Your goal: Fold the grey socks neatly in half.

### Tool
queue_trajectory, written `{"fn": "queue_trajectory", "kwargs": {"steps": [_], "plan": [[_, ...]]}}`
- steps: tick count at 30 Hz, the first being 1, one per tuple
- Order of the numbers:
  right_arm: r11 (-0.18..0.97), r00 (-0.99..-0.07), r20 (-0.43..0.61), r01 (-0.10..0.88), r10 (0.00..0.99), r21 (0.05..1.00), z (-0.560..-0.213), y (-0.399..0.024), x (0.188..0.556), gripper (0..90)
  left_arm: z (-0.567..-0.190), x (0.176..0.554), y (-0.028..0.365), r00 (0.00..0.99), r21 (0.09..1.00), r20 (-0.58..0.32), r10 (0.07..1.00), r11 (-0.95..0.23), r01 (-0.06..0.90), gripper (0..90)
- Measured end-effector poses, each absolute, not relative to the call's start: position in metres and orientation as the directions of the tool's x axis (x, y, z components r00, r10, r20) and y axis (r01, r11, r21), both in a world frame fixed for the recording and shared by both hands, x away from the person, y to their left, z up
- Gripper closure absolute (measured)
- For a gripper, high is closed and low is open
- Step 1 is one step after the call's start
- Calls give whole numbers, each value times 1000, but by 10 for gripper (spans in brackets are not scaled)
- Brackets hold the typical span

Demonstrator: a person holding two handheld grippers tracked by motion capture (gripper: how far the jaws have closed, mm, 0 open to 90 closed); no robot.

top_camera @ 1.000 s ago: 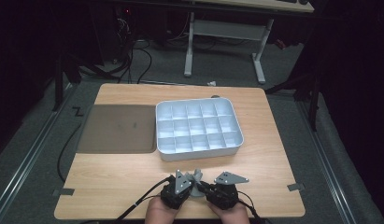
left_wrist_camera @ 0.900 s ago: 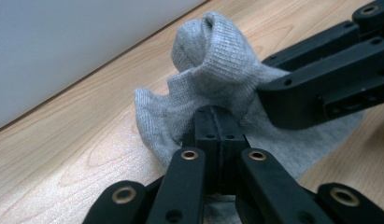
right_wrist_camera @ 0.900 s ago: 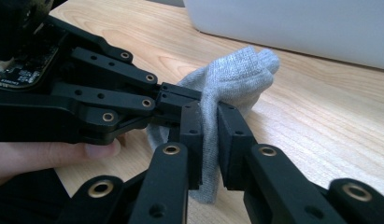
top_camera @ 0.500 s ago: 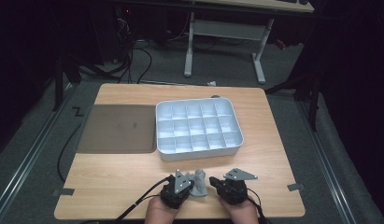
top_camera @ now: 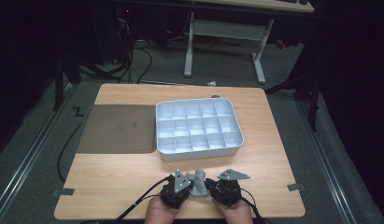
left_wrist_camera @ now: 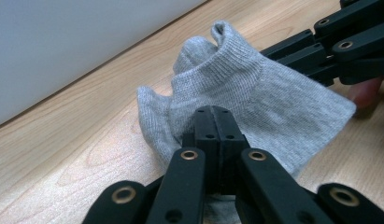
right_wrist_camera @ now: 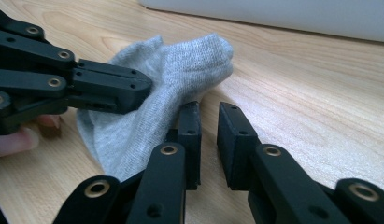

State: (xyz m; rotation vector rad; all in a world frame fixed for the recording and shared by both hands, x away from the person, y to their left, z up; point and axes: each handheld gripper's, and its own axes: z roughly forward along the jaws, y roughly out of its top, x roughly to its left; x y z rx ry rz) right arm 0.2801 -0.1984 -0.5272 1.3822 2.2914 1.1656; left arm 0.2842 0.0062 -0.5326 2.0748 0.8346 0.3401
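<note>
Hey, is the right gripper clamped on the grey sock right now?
No, in the right gripper view the right gripper has a gap between its jaws with bare table showing through, and the grey sock lies beside them.

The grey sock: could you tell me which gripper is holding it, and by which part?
The left gripper is shut on the grey sock, pinching its near edge.

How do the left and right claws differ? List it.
Left claw is clamped shut on the grey sock; right claw has just been opening, nothing between its jaws. Left claw's jaws meet; right claw's stand apart beside the sock. Both are black, low over the wooden table.
</note>
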Motion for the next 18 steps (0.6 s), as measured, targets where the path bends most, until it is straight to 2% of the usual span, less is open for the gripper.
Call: {"fn": "queue_trajectory", "kwargs": {"steps": [1, 7, 10, 13, 18], "plan": [[243, -530, 199, 649, 825, 721, -527, -198, 280, 720, -533, 284, 6, 739, 797, -58, 671, -415, 438, 900], [259, -529, 174, 644, 831, 720, -526, -198, 280, 742, -533, 284, 6, 740, 797, -55, 671, -417, 437, 900], [282, -541, 131, 611, 831, 739, -526, -197, 277, 834, -532, 284, 6, 741, 797, -55, 669, -418, 437, 900], [260, -549, 160, 607, 821, 751, -526, -195, 275, 900, -532, 284, 5, 741, 797, -52, 669, -419, 435, 900], [264, -591, 185, 589, 785, 763, -522, -189, 273, 900, -532, 284, 2, 747, 796, -76, 661, -411, 445, 900]]}}
